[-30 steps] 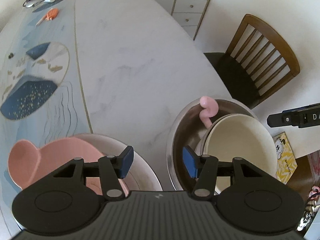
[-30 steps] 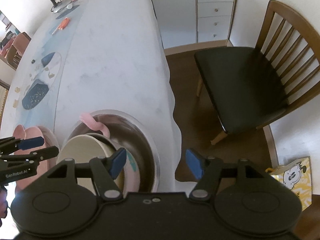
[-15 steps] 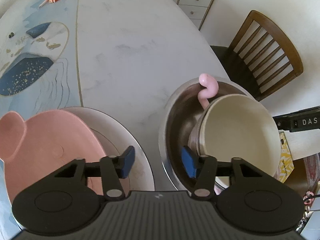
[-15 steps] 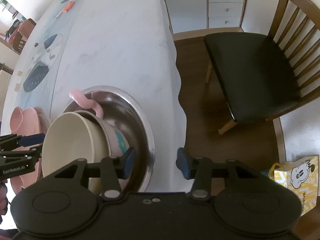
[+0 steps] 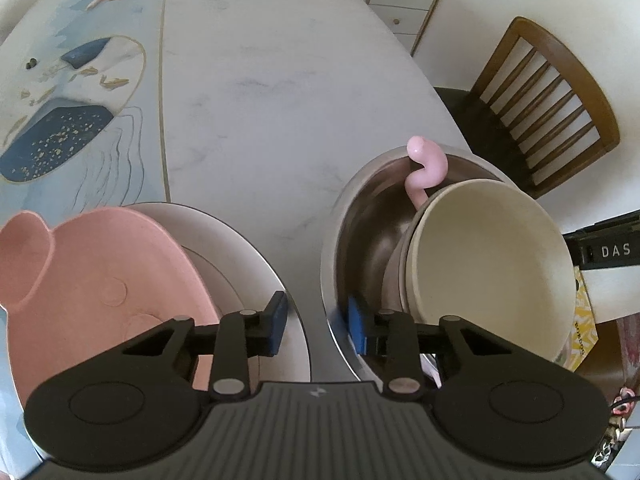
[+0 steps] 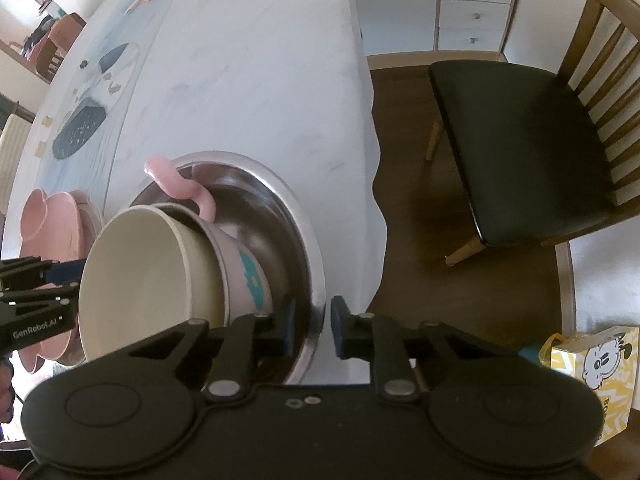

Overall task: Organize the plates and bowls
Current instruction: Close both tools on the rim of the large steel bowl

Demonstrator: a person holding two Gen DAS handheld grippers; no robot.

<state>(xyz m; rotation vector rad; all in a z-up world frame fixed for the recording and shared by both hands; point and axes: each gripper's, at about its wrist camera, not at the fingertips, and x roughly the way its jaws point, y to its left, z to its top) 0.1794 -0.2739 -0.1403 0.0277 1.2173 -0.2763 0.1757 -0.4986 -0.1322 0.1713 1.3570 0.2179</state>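
Your left gripper [image 5: 316,326] is spread open; its right finger pad [image 5: 357,322] sits inside the near-left rim of the steel bowl [image 5: 340,216], its left pad [image 5: 277,322] outside, over the white plate [image 5: 256,256]. The wall runs between them, not pinched yet. Your right gripper [image 6: 313,328] is also parted, narrower, straddling the steel bowl's [image 6: 308,248] near-right rim: one pad inside, one outside. Whether the pads touch metal, cannot tell.

Step in hand, as I read it: setting up a two-handed rim grasp on the steel bowl so you can move the whole nest. The next move calls for closing both together, evenly, before any lift. The load inside is tilted, so expect it to shift; keep the bowl level.

Contents: the steel bowl holds a pink cup [image 6: 244,268] with a teal print, leaning on its side, with its curly pink handle [image 5: 426,164] sticking up over the far rim. A cream bowl [image 5: 488,276] is nested in the cup's mouth, tipped toward your left gripper. The stack is loose, not seated flat.

Just left of the steel bowl, close but apart, the white plate carries a pink animal-shaped dish [image 5: 92,280], ear lobe at the far left. Both stacks sit at the near end of the marble table [image 5: 280,80]; the steel bowl is close to the table's right edge, with a wooden chair [image 6: 520,140] beyond. The patterned mat [image 5: 72,120] to the left carries only small bits.
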